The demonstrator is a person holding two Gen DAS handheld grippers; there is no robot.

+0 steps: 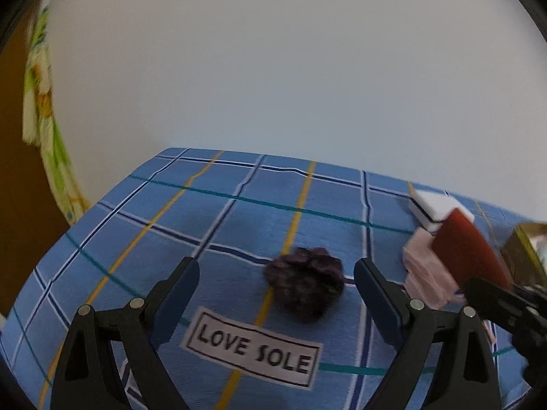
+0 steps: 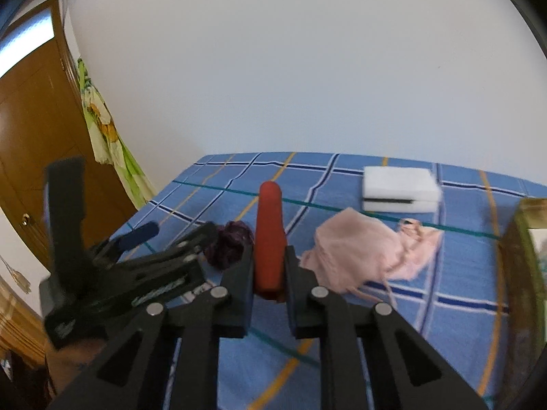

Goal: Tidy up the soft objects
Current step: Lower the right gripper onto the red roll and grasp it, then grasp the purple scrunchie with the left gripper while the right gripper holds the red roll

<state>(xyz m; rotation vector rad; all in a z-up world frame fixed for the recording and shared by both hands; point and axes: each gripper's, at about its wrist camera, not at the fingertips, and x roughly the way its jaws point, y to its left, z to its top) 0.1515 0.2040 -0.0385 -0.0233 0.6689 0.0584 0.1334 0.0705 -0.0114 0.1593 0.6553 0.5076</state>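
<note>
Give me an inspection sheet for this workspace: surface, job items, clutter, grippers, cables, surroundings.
Surface: blue plaid cloth with a white "LOVE SOLE" label, lying flat.
Job's things: dark purple fuzzy scrunchie; crumpled pale pink fabric pouch; white foam block with a black layer; flat red-orange sponge.
Clutter: yellow-green box at the right edge, contents unclear.
Grippers: left gripper open, empty, the scrunchie ahead between its fingers; right gripper shut on the sponge, held on edge above the cloth.
Cables: nothing seen.
Surroundings: plain white wall, brown wooden door, floral green fabric hanging beside it.
</note>
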